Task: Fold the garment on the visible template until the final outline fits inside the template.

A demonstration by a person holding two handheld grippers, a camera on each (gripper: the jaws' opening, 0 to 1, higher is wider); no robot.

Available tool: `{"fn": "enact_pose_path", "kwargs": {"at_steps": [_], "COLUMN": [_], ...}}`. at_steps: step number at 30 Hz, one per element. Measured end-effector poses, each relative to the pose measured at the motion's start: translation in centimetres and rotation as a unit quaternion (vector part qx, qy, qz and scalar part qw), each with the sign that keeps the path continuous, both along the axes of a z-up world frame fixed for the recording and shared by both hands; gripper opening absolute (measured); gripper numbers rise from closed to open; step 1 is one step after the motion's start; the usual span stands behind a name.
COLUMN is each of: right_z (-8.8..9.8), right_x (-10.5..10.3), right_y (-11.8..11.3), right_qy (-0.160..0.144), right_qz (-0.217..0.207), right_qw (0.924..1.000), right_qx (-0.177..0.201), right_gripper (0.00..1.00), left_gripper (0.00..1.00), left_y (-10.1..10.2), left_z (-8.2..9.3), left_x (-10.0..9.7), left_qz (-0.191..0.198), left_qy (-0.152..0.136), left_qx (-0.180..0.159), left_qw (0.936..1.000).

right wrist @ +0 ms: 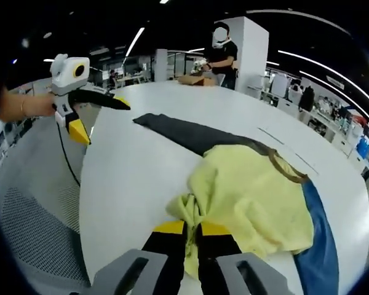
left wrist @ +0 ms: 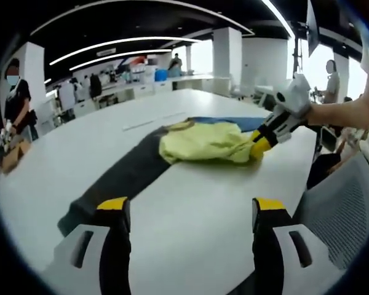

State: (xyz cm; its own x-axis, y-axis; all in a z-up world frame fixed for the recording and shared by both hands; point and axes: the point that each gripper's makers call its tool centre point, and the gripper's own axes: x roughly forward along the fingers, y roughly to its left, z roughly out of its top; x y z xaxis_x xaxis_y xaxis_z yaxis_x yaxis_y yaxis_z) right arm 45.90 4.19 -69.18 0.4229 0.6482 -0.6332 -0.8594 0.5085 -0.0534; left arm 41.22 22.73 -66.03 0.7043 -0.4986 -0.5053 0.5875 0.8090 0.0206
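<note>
You're in an open-plan office, dark ceiling with curved light strips (left wrist: 120,42), white square pillars (left wrist: 228,51), bright windows (left wrist: 317,66), distant desks (left wrist: 132,87), grey mesh chair (left wrist: 348,215).

Yellow garment (right wrist: 252,200), crumpled in a loose heap, lying across a long flat template (left wrist: 126,175), dark grey at one end and blue at the other, one bunched edge pinched up.
</note>
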Motion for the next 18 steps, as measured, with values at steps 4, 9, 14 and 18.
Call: {"fn": "enact_pose_path", "kwargs": {"at_steps": [4, 9, 14, 18], "right_z": [2.4, 4.1, 5.0, 5.3], "right_x": [1.9, 4.1, 6.2, 8.0], "right_y": [0.1, 0.0, -0.4, -0.9], "right_qy": [-0.022, -0.041, -0.058, -0.062], "right_qz": [-0.004, -0.010, -0.013, -0.023], "right_qw": [0.9997, 0.9990, 0.9982, 0.9978], "right_qx": [0.013, 0.017, 0.008, 0.006], "right_gripper": [0.01, 0.01, 0.01, 0.01], "left_gripper": [0.77, 0.79, 0.79, 0.79], "left_y": [-0.1, -0.1, 0.2, 0.4], "left_z": [0.1, -0.1, -0.2, -0.3], "left_x": [0.1, 0.2, 0.1, 0.2], "left_qz": [-0.002, 0.000, 0.006, 0.008], "left_qy": [-0.002, 0.001, 0.003, 0.006], "left_qx": [-0.002, 0.003, -0.001, 0.000], "left_qw": [1.0000, 1.0000, 1.0000, 1.0000]}}
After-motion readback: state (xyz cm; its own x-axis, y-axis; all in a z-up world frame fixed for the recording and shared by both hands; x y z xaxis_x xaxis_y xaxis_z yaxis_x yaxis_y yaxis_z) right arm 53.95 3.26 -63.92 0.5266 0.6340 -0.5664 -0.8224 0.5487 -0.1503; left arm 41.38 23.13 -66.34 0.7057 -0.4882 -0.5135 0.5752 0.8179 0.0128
